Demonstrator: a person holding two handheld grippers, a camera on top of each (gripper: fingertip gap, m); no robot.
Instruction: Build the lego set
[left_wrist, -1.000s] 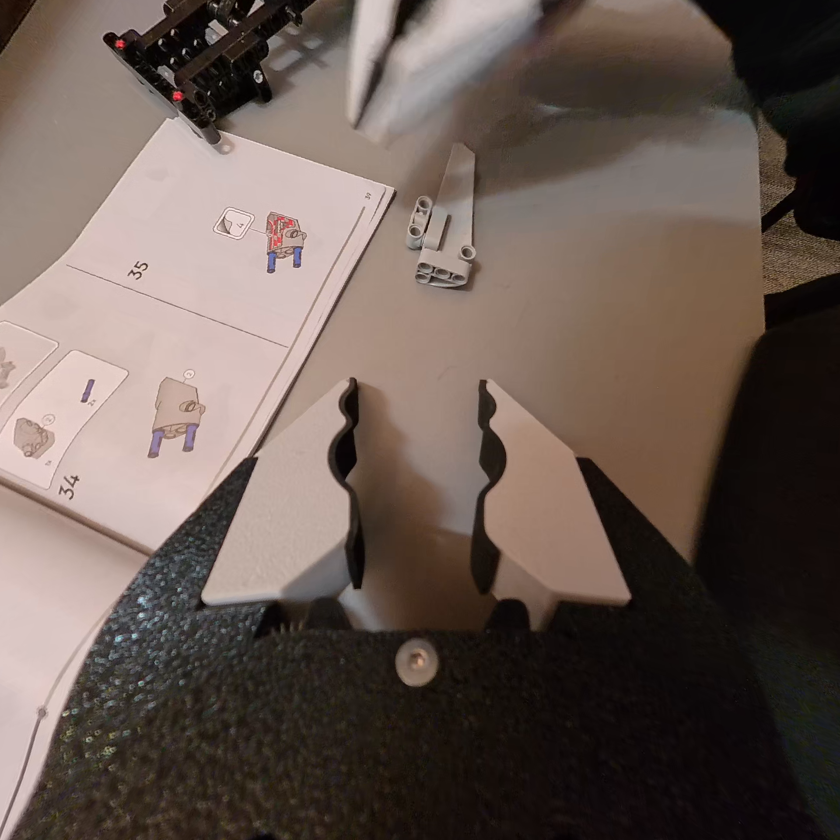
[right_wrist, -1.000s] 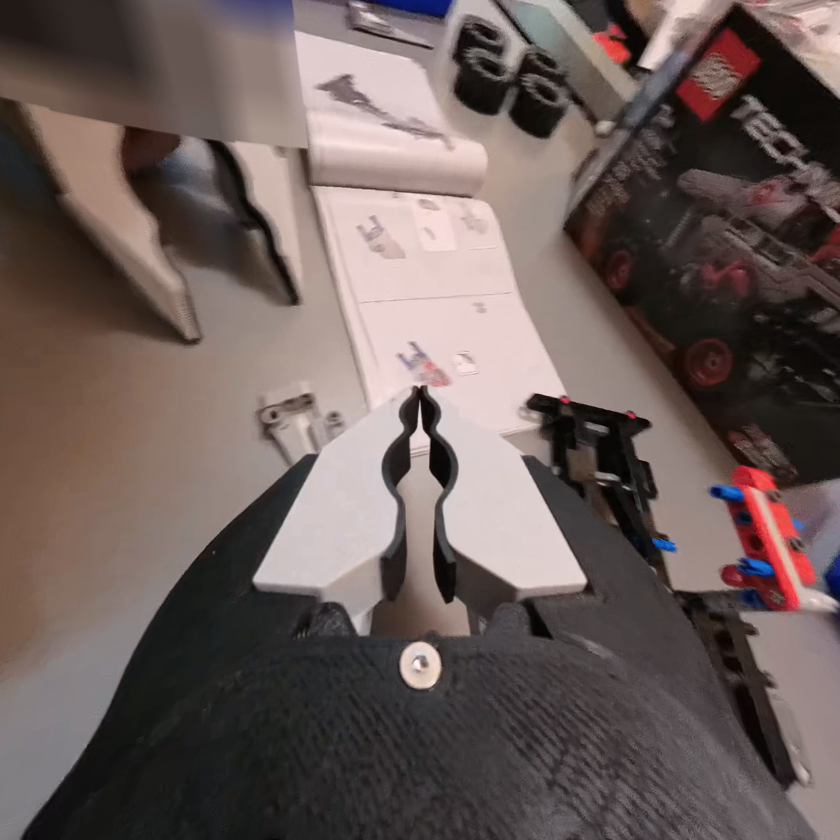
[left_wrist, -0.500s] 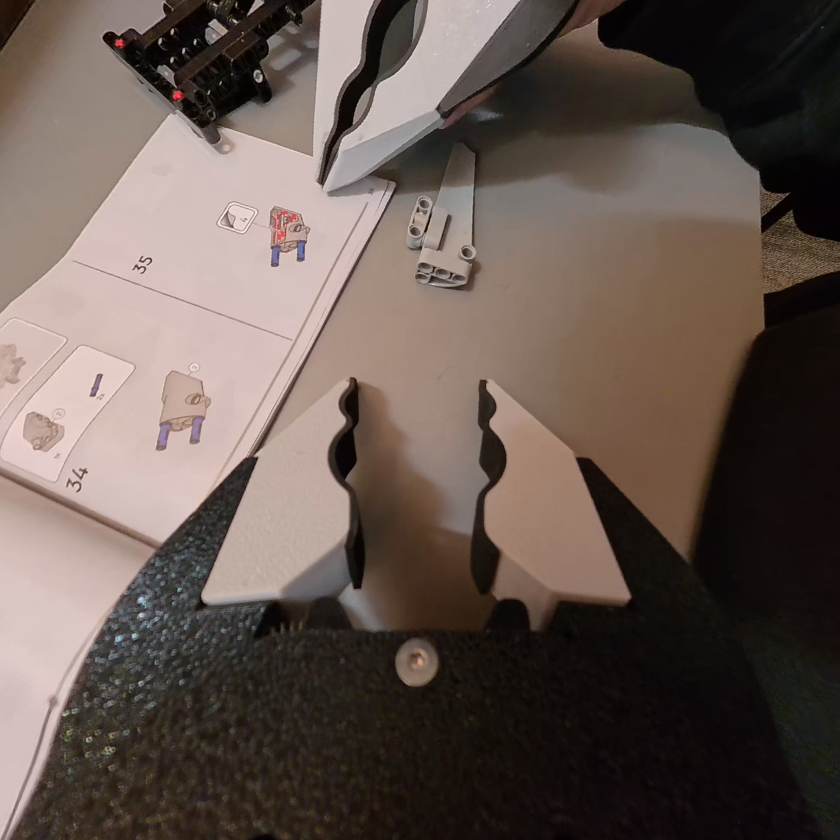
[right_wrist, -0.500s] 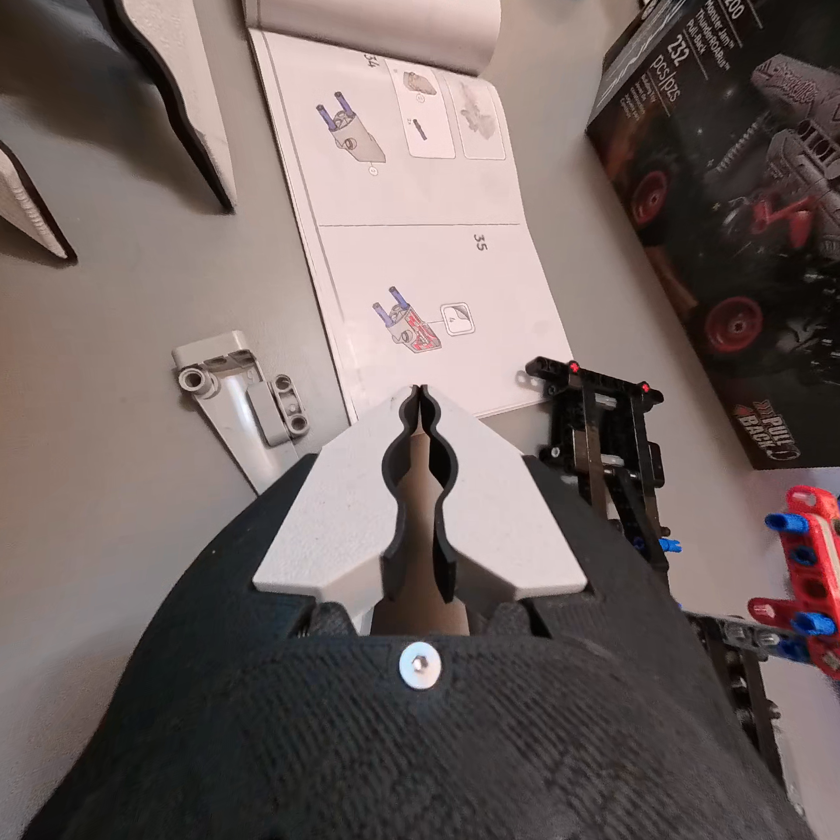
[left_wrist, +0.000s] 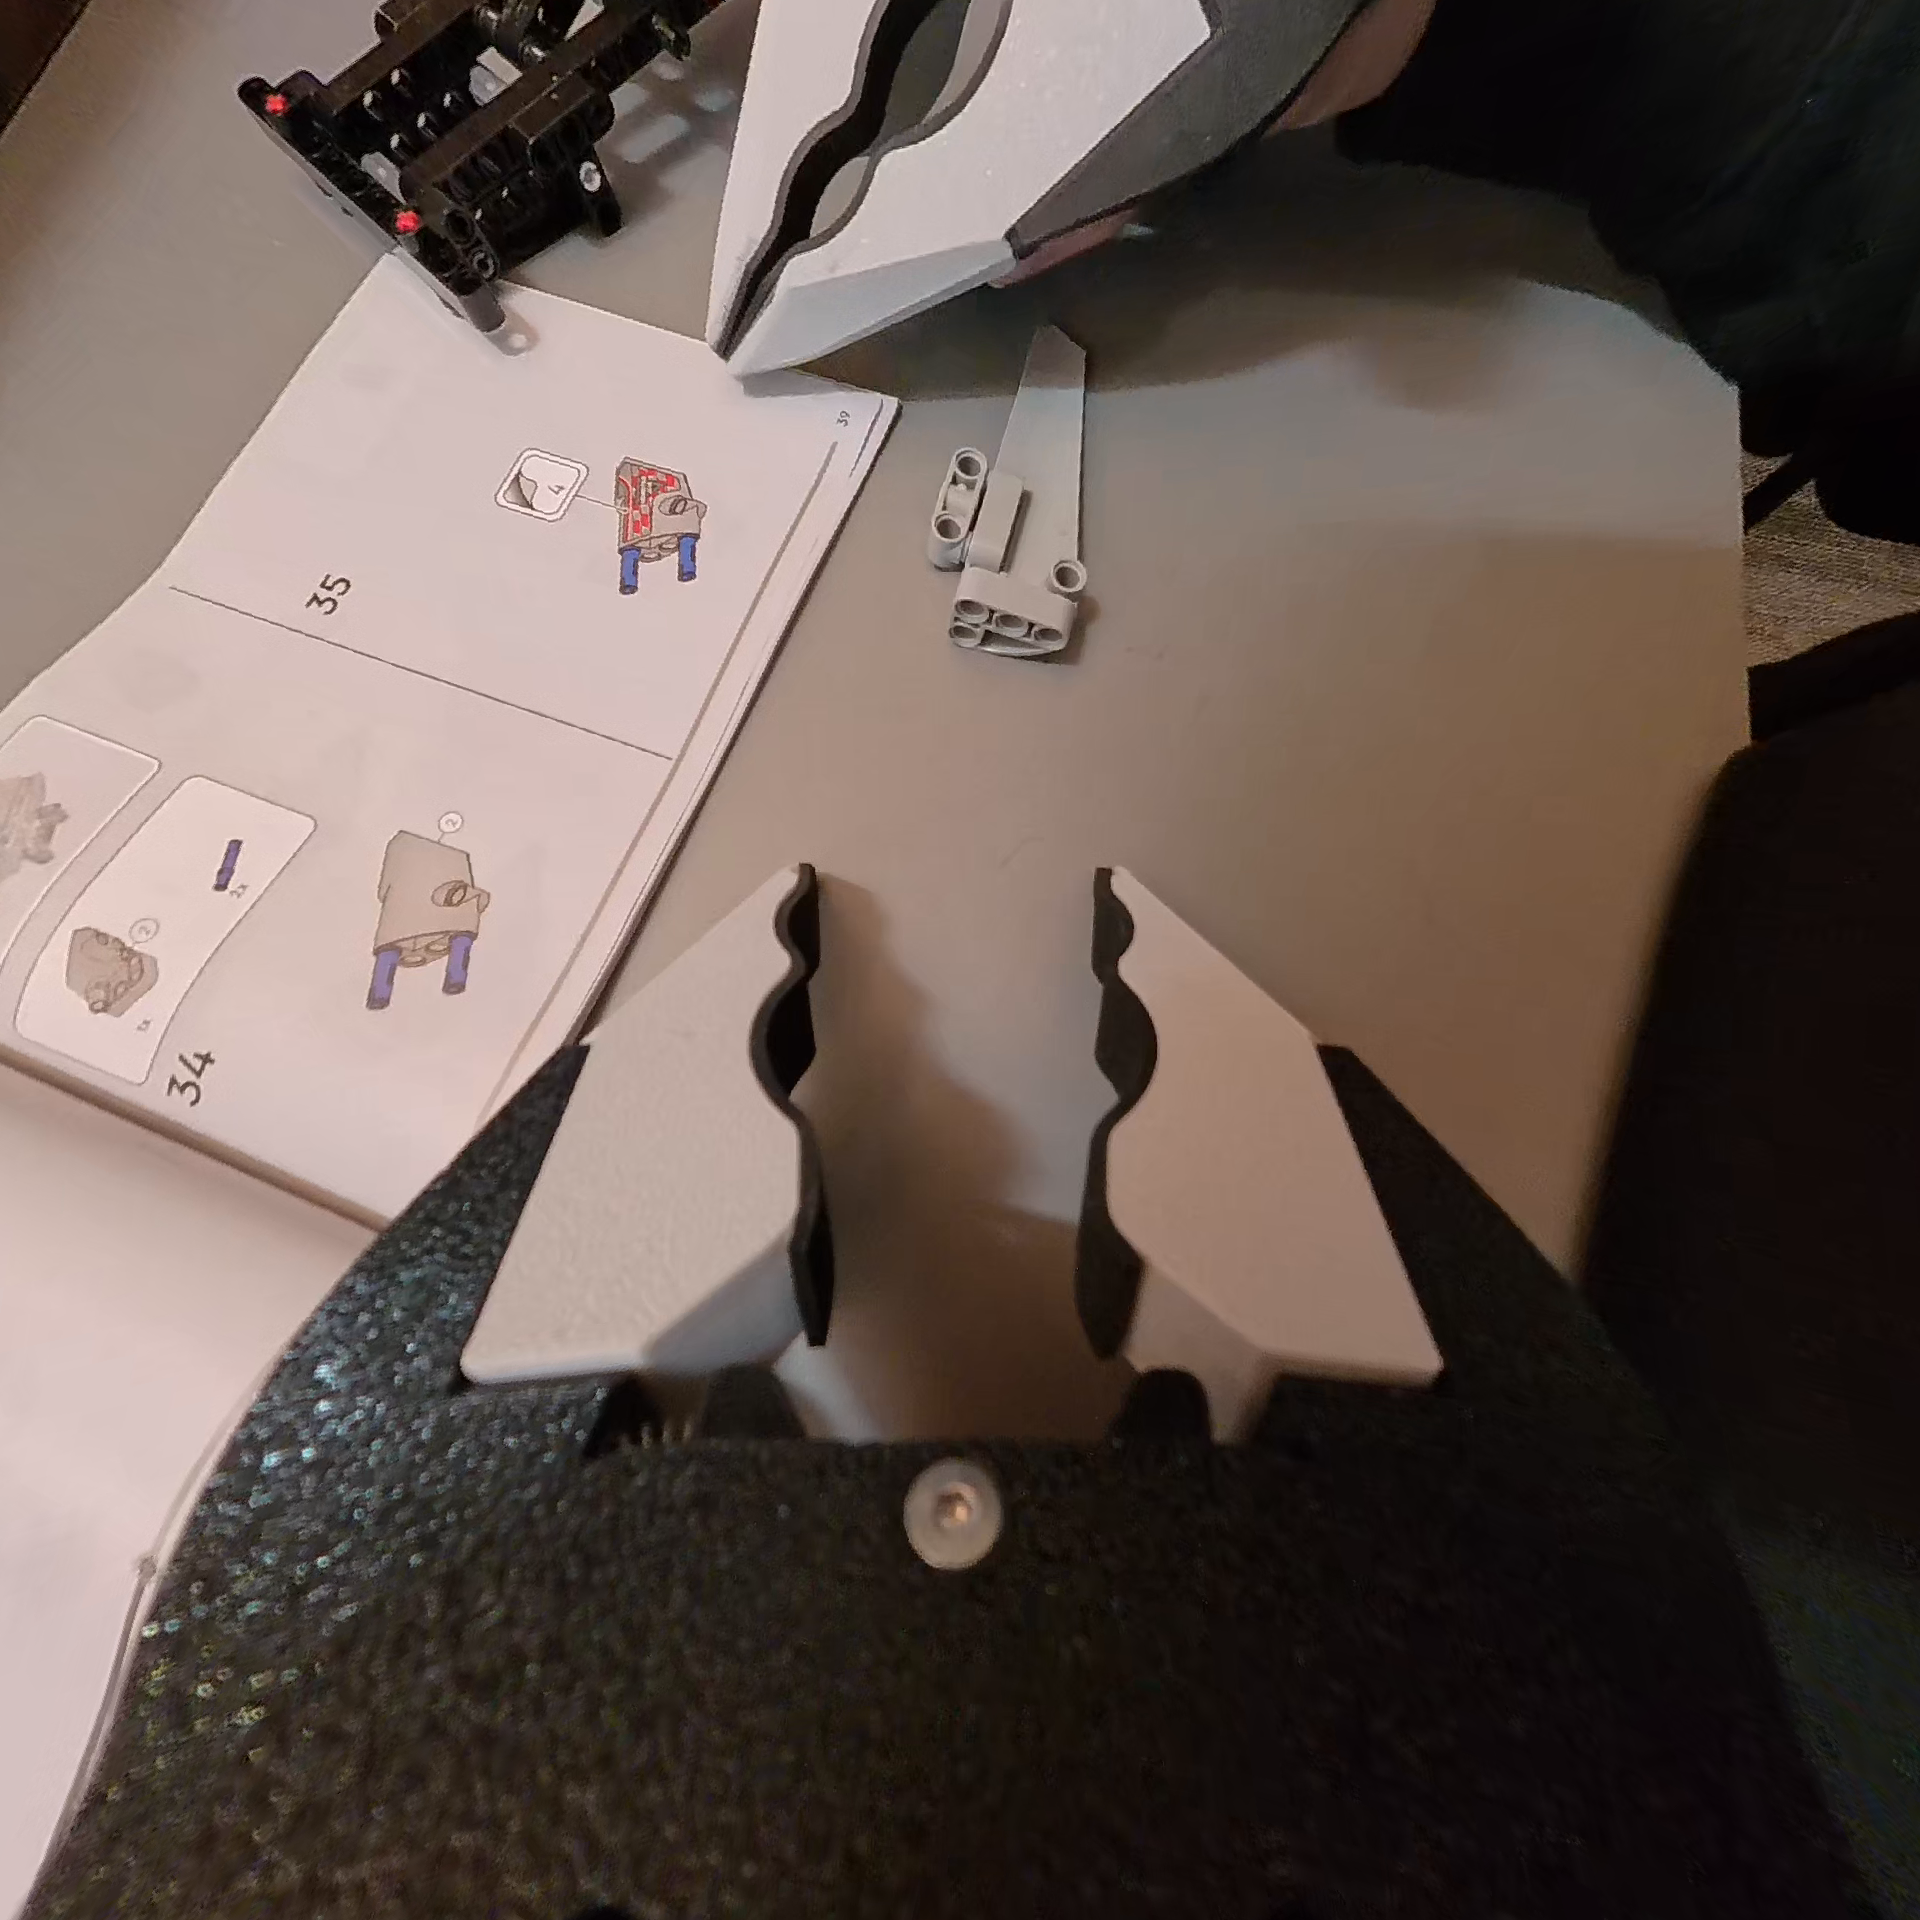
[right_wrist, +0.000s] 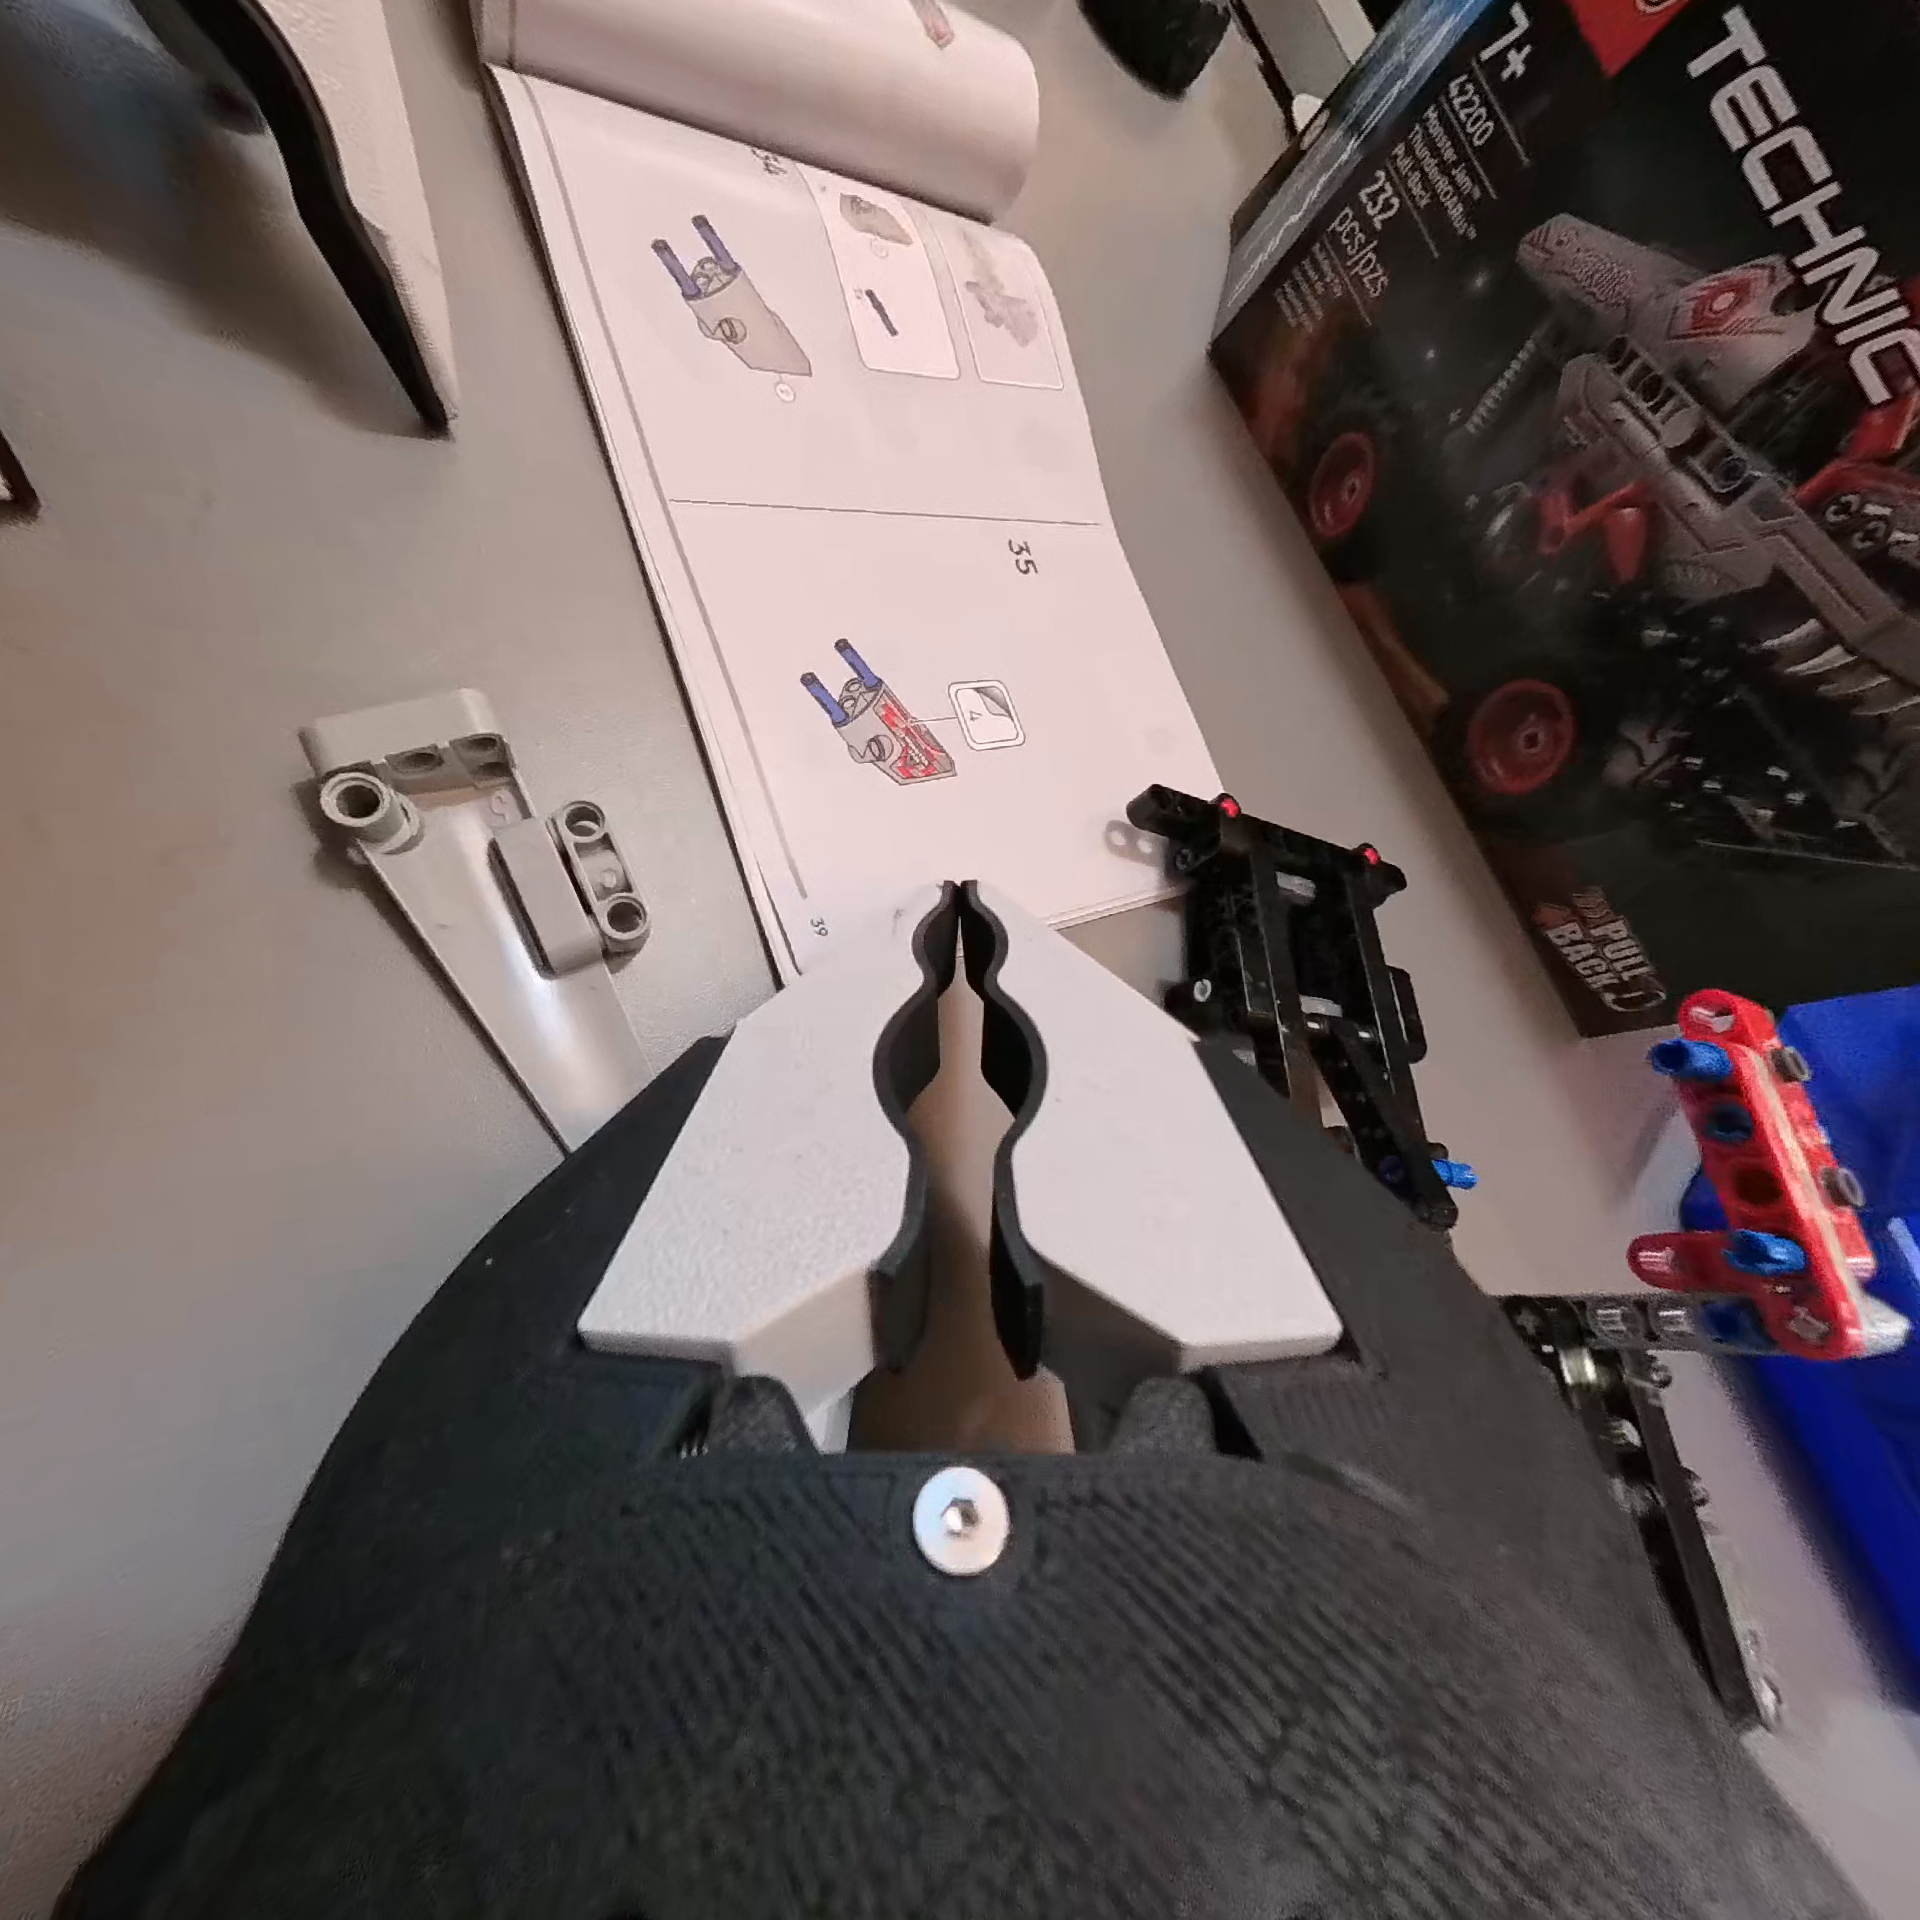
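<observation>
A light grey wedge panel with a small grey connector on it lies on the grey table; it also shows in the right wrist view. My left gripper is open and empty, a little short of the panel. My right gripper is shut and empty, its tips at the near corner of the open instruction booklet, to the right of the panel. It also shows in the left wrist view, beyond the panel. A black frame assembly stands at the booklet's corner, also in the left wrist view.
The dark set box lies at the right. A red beam piece with blue pins sits over a blue container at the right edge. Black tyres lie far back. The table's edge runs along the right in the left wrist view. My right fingertips sit around 12 cm from my left ones.
My right gripper has swung down and in toward the booklet's corner, staying shut. My left gripper has stayed open and nearly still.
</observation>
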